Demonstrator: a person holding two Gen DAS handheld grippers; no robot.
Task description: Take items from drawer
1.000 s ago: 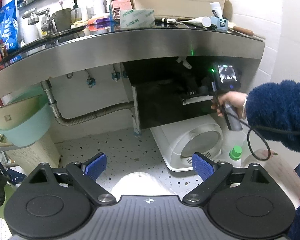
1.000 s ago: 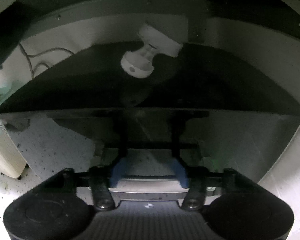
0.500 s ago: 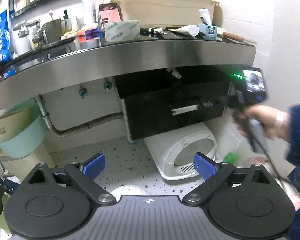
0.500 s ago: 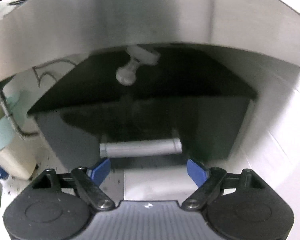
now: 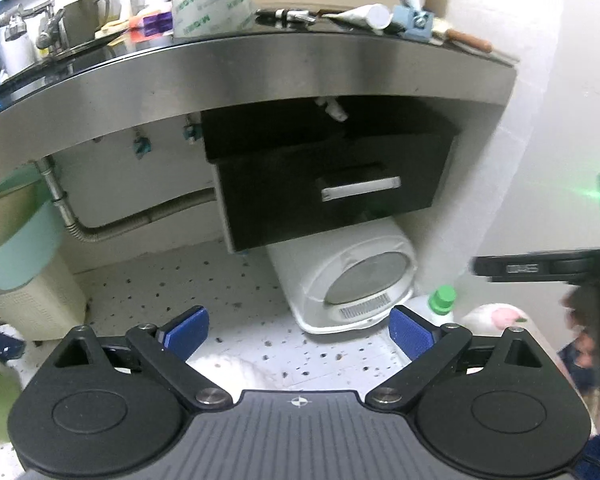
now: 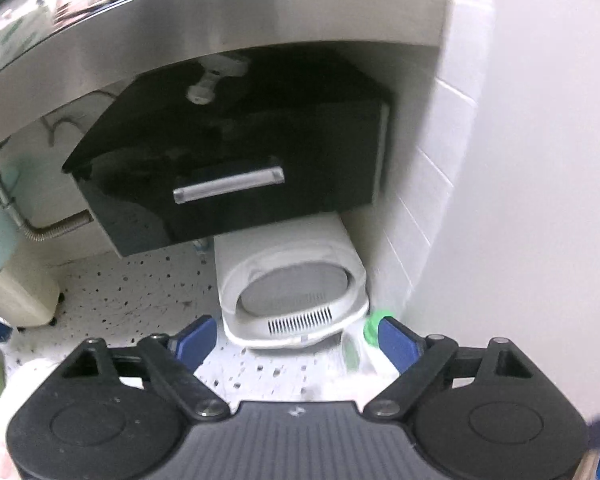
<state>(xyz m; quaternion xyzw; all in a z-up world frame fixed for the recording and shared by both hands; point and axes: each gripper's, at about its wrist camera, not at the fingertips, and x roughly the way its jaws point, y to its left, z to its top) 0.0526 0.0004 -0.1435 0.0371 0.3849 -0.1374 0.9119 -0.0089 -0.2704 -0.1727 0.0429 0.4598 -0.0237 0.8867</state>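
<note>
The black drawer point(image 5: 332, 184) hangs under the steel-fronted worktop point(image 5: 260, 68), against the white tiled wall on the right. Its silver bar handle point(image 5: 360, 188) sits across the glossy front. From the right wrist view the drawer point(image 6: 236, 160) appears to stand forward of the worktop edge, and its dark top or interior shows, too dim to tell what lies in it. A small white fitting point(image 6: 212, 80) hangs from beneath the worktop just above it.

Below the drawer a white domed appliance with a round grey face point(image 5: 352, 280) stands on the speckled floor point(image 5: 180, 280), and a bottle with a green cap point(image 5: 442, 300) stands just beside it. A corrugated metal hose point(image 5: 112, 228) runs along the wall to the left of the drawer, near a pale green bucket point(image 5: 16, 248).

The left gripper point(image 5: 299, 330) is held well back from the drawer, its blue pads spread wide and holding nothing. The right gripper point(image 6: 296, 340) is likewise spread and empty, well apart from the handle. On the worktop lie a roll of tape point(image 5: 212, 12), a tube point(image 5: 360, 14) and other clutter.
</note>
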